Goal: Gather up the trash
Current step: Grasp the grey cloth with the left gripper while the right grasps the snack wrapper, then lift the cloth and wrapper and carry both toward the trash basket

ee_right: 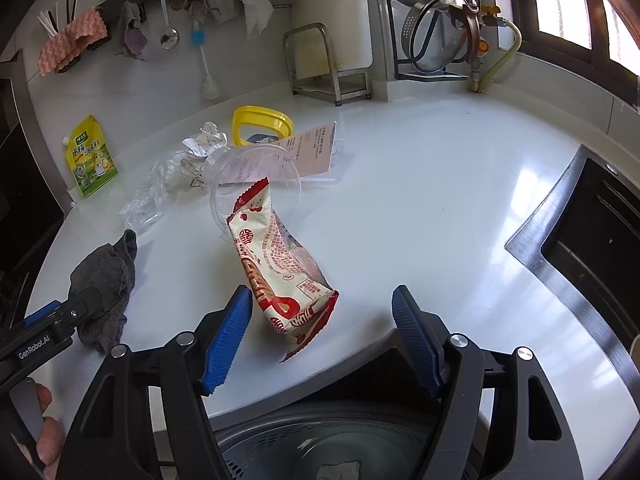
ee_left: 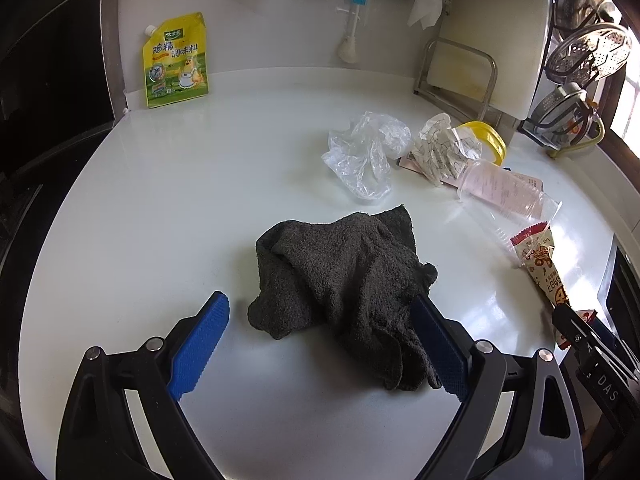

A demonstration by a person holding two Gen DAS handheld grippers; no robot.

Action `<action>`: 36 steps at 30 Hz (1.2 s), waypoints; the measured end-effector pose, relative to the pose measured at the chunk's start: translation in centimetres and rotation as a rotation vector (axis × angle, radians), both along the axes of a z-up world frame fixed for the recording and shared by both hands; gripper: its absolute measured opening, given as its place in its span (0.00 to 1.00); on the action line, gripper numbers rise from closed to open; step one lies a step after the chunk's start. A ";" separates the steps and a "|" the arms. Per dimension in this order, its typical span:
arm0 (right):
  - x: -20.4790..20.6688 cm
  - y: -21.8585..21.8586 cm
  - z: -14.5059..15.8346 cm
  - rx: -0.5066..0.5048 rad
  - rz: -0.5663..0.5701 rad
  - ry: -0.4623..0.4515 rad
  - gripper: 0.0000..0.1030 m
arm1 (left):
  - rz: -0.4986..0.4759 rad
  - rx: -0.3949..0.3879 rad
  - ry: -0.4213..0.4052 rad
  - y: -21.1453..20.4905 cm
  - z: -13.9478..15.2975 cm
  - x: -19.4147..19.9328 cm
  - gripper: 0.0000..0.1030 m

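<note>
A dark grey cloth [ee_left: 344, 276] lies crumpled on the white counter [ee_left: 160, 208]. My left gripper [ee_left: 320, 332] is open, its jaws either side of the cloth's near end. A red-and-white snack wrapper [ee_right: 280, 268] lies at the counter's front edge, its near end between the open jaws of my right gripper [ee_right: 322, 316]. It also shows in the left wrist view [ee_left: 540, 264]. Behind it lie a clear plastic cup [ee_right: 256, 184] on its side, crumpled paper [ee_right: 204, 144], a clear plastic bag [ee_left: 364, 152], a pink receipt [ee_right: 316, 152] and a yellow lid [ee_right: 260, 124].
A yellow seasoning pouch [ee_left: 176, 64] leans on the back wall. A cutting board in a metal rack [ee_left: 492, 36] and a pot-lid rack [ee_right: 436, 28] stand at the back. A black sink [ee_right: 592, 236] is at the right. A grey bin [ee_right: 320, 444] sits below the counter edge.
</note>
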State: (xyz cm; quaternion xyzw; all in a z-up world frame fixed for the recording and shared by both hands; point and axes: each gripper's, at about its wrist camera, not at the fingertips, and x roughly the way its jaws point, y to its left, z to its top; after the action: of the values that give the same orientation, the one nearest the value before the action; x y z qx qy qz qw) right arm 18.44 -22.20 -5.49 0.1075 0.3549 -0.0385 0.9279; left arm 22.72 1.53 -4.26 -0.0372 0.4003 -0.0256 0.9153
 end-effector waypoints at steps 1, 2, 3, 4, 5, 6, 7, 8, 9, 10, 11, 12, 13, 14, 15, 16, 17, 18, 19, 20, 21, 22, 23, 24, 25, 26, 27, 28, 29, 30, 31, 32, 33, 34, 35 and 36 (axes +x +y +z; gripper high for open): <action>0.1 0.1 0.0 -0.002 0.007 -0.003 0.68 | 0.000 -0.003 0.005 0.0 -0.1 0.2 0.87; 0.1 0.2 0.0 -0.003 0.014 -0.006 0.68 | 0.001 -0.007 0.009 -0.1 -0.2 0.3 0.87; 0.2 0.3 0.0 0.000 0.021 -0.008 0.68 | 0.002 -0.009 0.014 -0.2 -0.3 0.5 0.87; 0.4 0.3 -0.1 0.004 0.029 -0.008 0.68 | 0.003 -0.011 0.019 -0.3 -0.3 0.7 0.87; 0.5 0.3 -0.1 0.007 0.035 -0.009 0.68 | 0.003 -0.013 0.023 -0.4 -0.4 0.8 0.87; 0.7 0.3 -0.2 0.008 0.038 -0.010 0.68 | 0.006 -0.008 0.027 -0.6 -0.4 1.0 0.87; 0.8 0.3 -0.2 0.006 0.039 -0.012 0.68 | 0.008 0.002 0.030 -0.8 -0.5 1.1 0.87; 0.9 0.3 -0.2 0.006 0.041 -0.014 0.68 | 0.007 0.012 0.031 -1.0 -0.5 1.3 0.87; 1.0 0.3 -0.2 0.005 0.042 -0.016 0.68 | 0.003 0.023 0.033 -1.2 -0.6 1.4 0.87; 1.1 0.3 -0.2 0.003 0.043 -0.018 0.68 | -0.001 0.036 0.034 -1.4 -0.6 1.5 0.87; 1.1 0.3 -0.3 0.001 0.044 -0.020 0.68 | -0.003 0.046 0.035 -1.6 -0.6 1.6 0.87; 1.2 0.4 -0.3 -0.003 0.047 -0.021 0.68 | -0.005 0.055 0.033 -1.8 -0.6 1.6 0.87; 1.3 0.5 -0.3 -0.010 0.048 -0.023 0.68 | -0.006 0.064 0.030 -2.0 -0.6 1.6 0.87; 1.5 0.6 -0.3 -0.015 0.049 -0.024 0.68 | -0.005 0.073 0.027 -2.1 -0.6 1.6 0.87; 1.6 0.6 -0.4 -0.019 0.050 -0.025 0.68 | -0.005 0.077 0.025 -2.2 -0.6 1.6 0.87; 1.6 0.6 -0.4 -0.021 0.052 -0.027 0.67 | -0.004 0.079 0.025 -2.3 -0.6 1.6 0.87; 1.7 0.7 -0.4 -0.024 0.054 -0.030 0.66 | -0.003 0.076 0.026 -2.2 -0.6 1.6 0.86; 1.8 0.8 -0.4 -0.032 0.056 -0.031 0.65 | -0.005 0.071 0.026 -2.3 -0.6 1.6 0.83; 1.8 0.8 -0.4 -0.043 0.059 -0.032 0.63 | -0.008 0.066 0.026 -2.3 -0.6 1.6 0.80; 1.9 0.9 -0.5 -0.055 0.062 -0.033 0.61 | -0.011 0.063 0.025 -2.3 -0.6 1.7 0.79; 1.9 1.0 -0.5 -0.064 0.064 -0.033 0.61 | -0.015 0.063 0.021 -2.4 -0.6 1.6 0.76; 1.9 1.1 -0.6 -0.070 0.064 -0.034 0.61 | -0.020 0.063 0.016 -2.6 -0.6 1.6 0.72; 1.9 1.2 -0.6 -0.073 0.065 -0.035 0.58 | -0.023 0.064 0.010 -2.7 -0.6 1.5 0.70; 1.9 1.2 -0.6 -0.073 0.071 -0.037 0.54 | -0.028 0.064 0.004 -2.8 -0.6 1.5 0.67; 1.9 1.4 -0.6 -0.077 0.077 -0.039 0.48 | -0.033 0.061 0.000 -2.9 -0.5 1.4 0.63; 2.0 1.5 -0.6 -0.086 0.080 -0.039 0.43 | -0.039 0.059 -0.003 -3.0 -0.5 1.4 0.60; 2.0 1.7 -0.6 -0.094 0.084 -0.038 0.41 | -0.042 0.057 -0.004 -3.0 -0.4 1.4 0.56; 2.0 1.8 -0.6 -0.100 0.088 -0.039 0.37 | -0.042 0.058 -0.005 -3.0 -0.4 1.5 0.51; 2.0 1.9 -0.6 -0.100 0.090 -0.040 0.37 | -0.043 0.058 -0.005 -3.0 -0.4 1.5 0.49; 1.9 1.9 -0.6 -0.097 0.088 -0.044 0.36 | -0.046 0.054 -0.003 -3.0 -0.3 1.5 0.47; 1.8 1.9 -0.6 -0.096 0.084 -0.049 0.35 | -0.049 0.054 -0.005 -2.9 -0.3 1.5 0.43; 1.7 1.8 -0.5 -0.097 0.078 -0.055 0.34 | -0.053 0.053 -0.006 -2.9 -0.3 1.4 0.41; 1.6 1.7 -0.5 -0.097 0.074 -0.059 0.33 | -0.056 0.054 -0.007 -3.0 -0.2 1.4 0.39; 1.5 1.6 -0.4 -0.093 0.070 -0.062 0.31 | -0.058 0.057 -0.007 -3.0 -0.1 1.4 0.37; 1.4 1.4 -0.4 -0.089 0.066 -0.064 0.31 | -0.059 0.056 -0.006 -3.0 -0.1 1.3 0.37; 1.3 1.3 -0.3 -0.085 0.064 -0.064 0.31 | -0.059 0.055 -0.007 -3.0 0.0 1.2 0.35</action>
State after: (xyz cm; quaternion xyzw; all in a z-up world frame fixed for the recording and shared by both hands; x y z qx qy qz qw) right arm 19.70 -20.87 -5.83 0.0576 0.3264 -0.0206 0.9432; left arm 23.95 -1.45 -4.29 -0.0002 0.3984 -0.0419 0.9163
